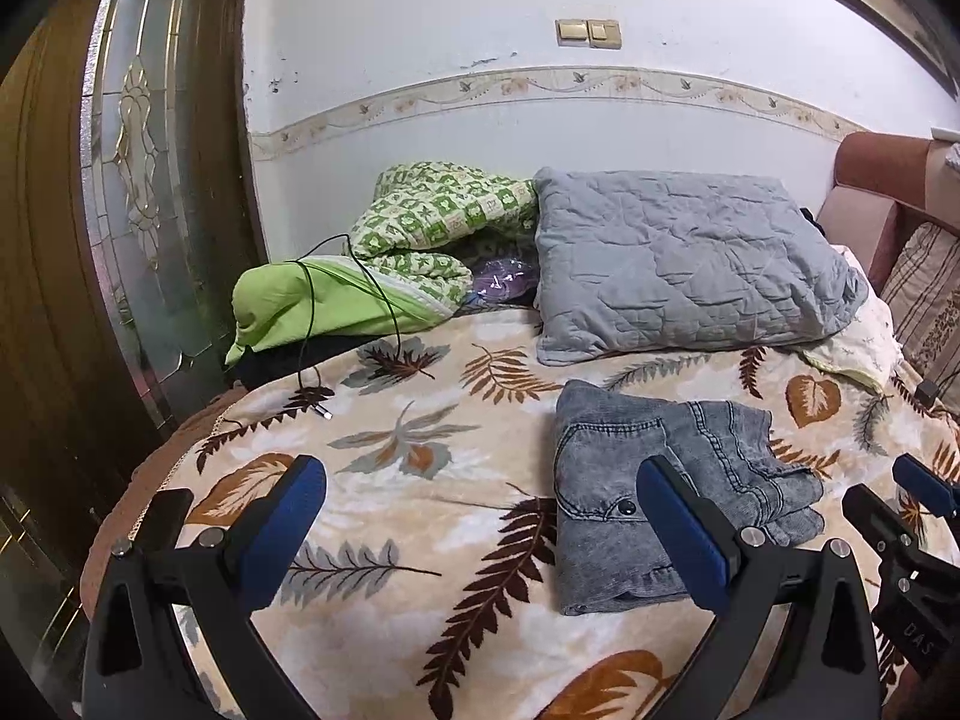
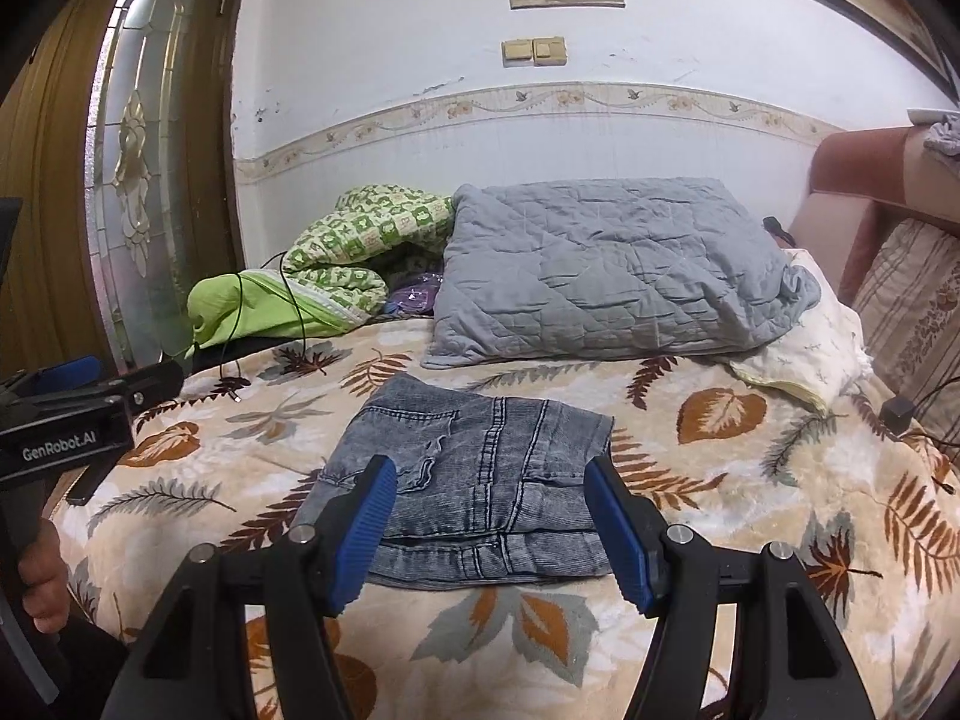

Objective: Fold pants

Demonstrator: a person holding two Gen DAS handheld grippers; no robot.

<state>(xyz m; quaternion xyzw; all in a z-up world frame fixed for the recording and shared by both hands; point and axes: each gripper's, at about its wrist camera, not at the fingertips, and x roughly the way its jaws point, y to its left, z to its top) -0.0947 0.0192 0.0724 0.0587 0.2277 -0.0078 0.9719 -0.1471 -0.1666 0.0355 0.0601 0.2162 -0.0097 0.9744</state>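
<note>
Right wrist view: your right gripper (image 2: 492, 531) hovers over the near edge of the folded pants (image 2: 480, 480), fingers (image 2: 366, 534) apart, nothing between them. Pants lie flat on the leaf-print blanket (image 2: 750, 468) of the bed, nearer you than the grey pillow (image 2: 612, 264). Left of the pants, your left gripper (image 1: 480, 534) has its fingers (image 1: 282, 528) wide apart, empty; the right-hand finger stands in front of the pants.

Even, fairly dim indoor light covers both views, with only soft shadows. The white wall (image 1: 420, 18) shows brightest at 12 o'clock. Fisheye distortion bends the edges, and the corners go black. The wooden door (image 2: 54, 180) at 9 o'clock looks slightly soft.
</note>
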